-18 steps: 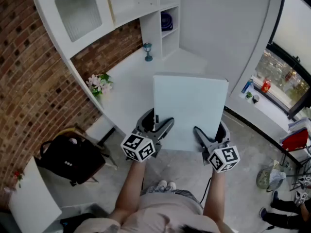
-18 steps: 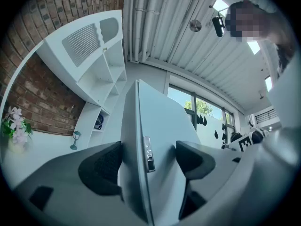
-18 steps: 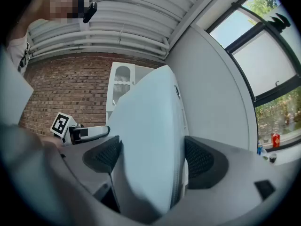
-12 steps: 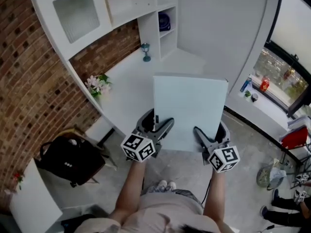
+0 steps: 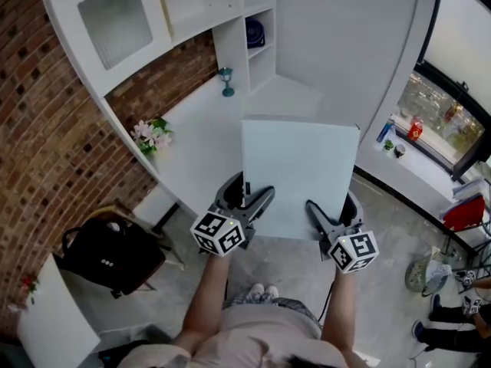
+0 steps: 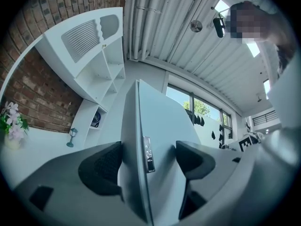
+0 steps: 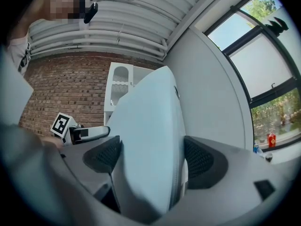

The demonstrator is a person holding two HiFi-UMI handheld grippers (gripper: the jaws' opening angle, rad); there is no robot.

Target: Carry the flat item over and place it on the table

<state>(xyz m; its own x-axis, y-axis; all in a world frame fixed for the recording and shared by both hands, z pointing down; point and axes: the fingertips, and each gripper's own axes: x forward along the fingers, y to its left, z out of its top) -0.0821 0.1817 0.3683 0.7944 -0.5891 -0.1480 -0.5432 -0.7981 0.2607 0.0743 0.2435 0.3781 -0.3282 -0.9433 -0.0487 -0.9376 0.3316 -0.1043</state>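
Both grippers are clamped on the flat item (image 5: 301,175), a pale rectangular panel, held by its near edge.
- left gripper (image 5: 247,198): at the near-left corner. Its own view has the panel edge-on between the pads (image 6: 101,166), pinched from both faces.
- right gripper (image 5: 331,215): at the near-right corner. Same picture in its own view, pads (image 7: 201,160) set against both faces of the panel. The left gripper's marker cube (image 7: 62,123) shows off to the side.
- Panel sits roughly level in the head view. Far half is over the white curved counter (image 5: 199,140), near edge hangs out over the floor by the person's feet. Can't tell whether the underside touches the counter.
- On the counter: flowers (image 5: 151,134) at the left by the brick wall and a small teal lantern (image 5: 225,81) near the back, both well apart from the panel.
- White shelf unit (image 5: 257,60) in the corner behind, with a dark blue item (image 5: 254,33) in one cubby.
- Black bag (image 5: 111,255) on the floor at left.
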